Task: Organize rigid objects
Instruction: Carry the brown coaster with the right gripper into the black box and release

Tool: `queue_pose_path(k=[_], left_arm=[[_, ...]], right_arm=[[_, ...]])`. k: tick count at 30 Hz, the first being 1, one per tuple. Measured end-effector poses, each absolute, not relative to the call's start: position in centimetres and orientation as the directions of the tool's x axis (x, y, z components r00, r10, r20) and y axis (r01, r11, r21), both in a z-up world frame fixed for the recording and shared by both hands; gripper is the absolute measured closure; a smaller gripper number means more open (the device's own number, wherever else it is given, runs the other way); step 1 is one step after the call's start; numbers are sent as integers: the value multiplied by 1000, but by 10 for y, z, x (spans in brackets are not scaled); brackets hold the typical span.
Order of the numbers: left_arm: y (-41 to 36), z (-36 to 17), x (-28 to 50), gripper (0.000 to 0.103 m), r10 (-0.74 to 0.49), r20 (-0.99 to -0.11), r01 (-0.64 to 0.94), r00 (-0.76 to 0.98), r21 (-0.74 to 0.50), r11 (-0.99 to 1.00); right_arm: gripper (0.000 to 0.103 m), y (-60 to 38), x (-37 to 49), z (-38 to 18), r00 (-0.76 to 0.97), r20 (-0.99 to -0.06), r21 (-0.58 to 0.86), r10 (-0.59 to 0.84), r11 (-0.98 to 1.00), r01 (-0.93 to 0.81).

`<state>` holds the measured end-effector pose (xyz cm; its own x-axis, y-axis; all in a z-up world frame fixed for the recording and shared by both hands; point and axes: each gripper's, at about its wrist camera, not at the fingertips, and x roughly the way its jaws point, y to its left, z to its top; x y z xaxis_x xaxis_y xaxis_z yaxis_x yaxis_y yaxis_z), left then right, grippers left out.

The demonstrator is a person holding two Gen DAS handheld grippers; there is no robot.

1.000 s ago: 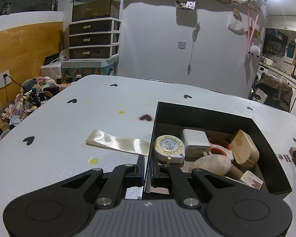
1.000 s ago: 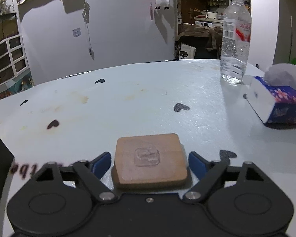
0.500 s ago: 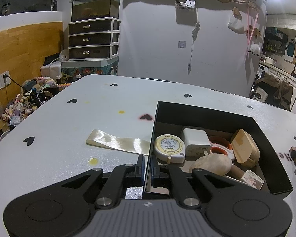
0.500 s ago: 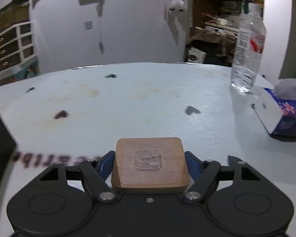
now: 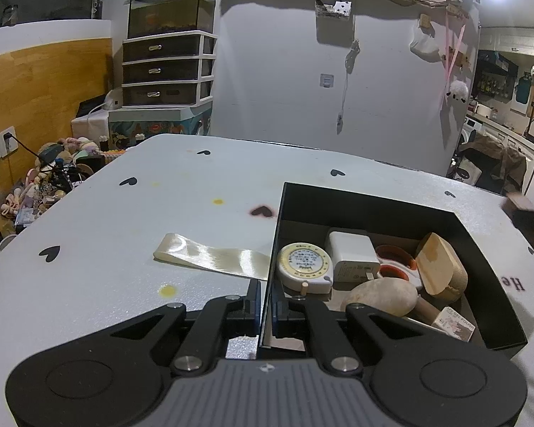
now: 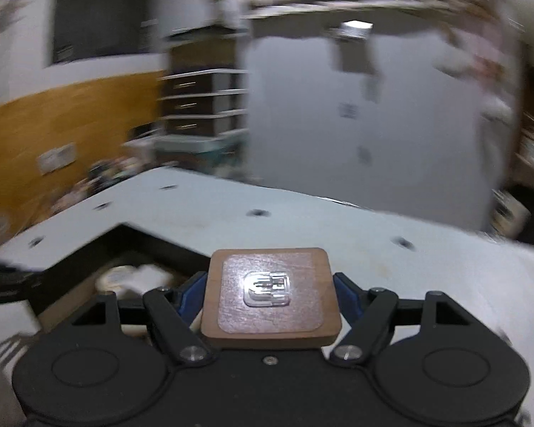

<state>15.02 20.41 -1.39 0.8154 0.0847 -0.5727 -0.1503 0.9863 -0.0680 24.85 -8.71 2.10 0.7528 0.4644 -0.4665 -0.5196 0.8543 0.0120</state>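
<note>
Lifted, wooden block (image 6: 270, 297) sits clamped between right tongs (image 6: 270, 299).

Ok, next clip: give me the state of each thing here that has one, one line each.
left tool: shut on the near wall of the black box.
right tool: shut on the wooden block, lifted clear of the table.
wooden block: held flat, plastic hook face up.
black box: open, no lid, partly filled.
tape measure: in the box, lying flat.
white charger: in the box.
</note>
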Motion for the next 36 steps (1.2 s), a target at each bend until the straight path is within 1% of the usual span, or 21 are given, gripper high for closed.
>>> queue_pose_path(k=[3, 5, 10, 12, 19, 24, 27, 28, 31, 36], left_arm=[[204, -14, 151, 98, 84, -573, -149, 815, -68, 986], [205, -15, 151, 98, 82, -573, -150, 816, -72, 986], [206, -16, 152, 98, 81, -574, -152, 815, -77, 985], [207, -16, 152, 98, 79, -575, -151, 814, -78, 985], [205, -15, 154, 98, 85, -581, -154, 809, -70, 986], [203, -14, 155, 98, 90, -584, -158, 807, -67, 985], [203, -13, 155, 98, 92, -586, -159, 805, -64, 985], [203, -13, 154, 98, 92, -586, -160, 805, -65, 985], [203, -14, 154, 98, 89, -584, -160, 807, -72, 984], [203, -13, 154, 98, 91, -583, -161, 807, -69, 985]], right_arm=[[27, -56, 251, 30, 651, -490, -32, 580, 734, -678], [27, -33, 252, 32, 573, -525, -70, 629, 639, -766], [27, 15, 253, 26, 448, -608, -153, 655, 457, -876], [27, 29, 258, 24, 405, -634, -146, 659, 412, -899], [27, 57, 267, 8, 233, -699, -50, 676, 279, -959], [27, 77, 264, 1, 164, -726, -34, 667, 204, -978], [27, 84, 266, 0, 147, -728, -19, 670, 195, -981], [25, 85, 268, -1, 139, -725, -2, 674, 200, -980], [12, 80, 271, 2, 130, -714, 18, 688, 204, -979], [12, 76, 267, 4, 141, -713, 3, 687, 204, -979]])
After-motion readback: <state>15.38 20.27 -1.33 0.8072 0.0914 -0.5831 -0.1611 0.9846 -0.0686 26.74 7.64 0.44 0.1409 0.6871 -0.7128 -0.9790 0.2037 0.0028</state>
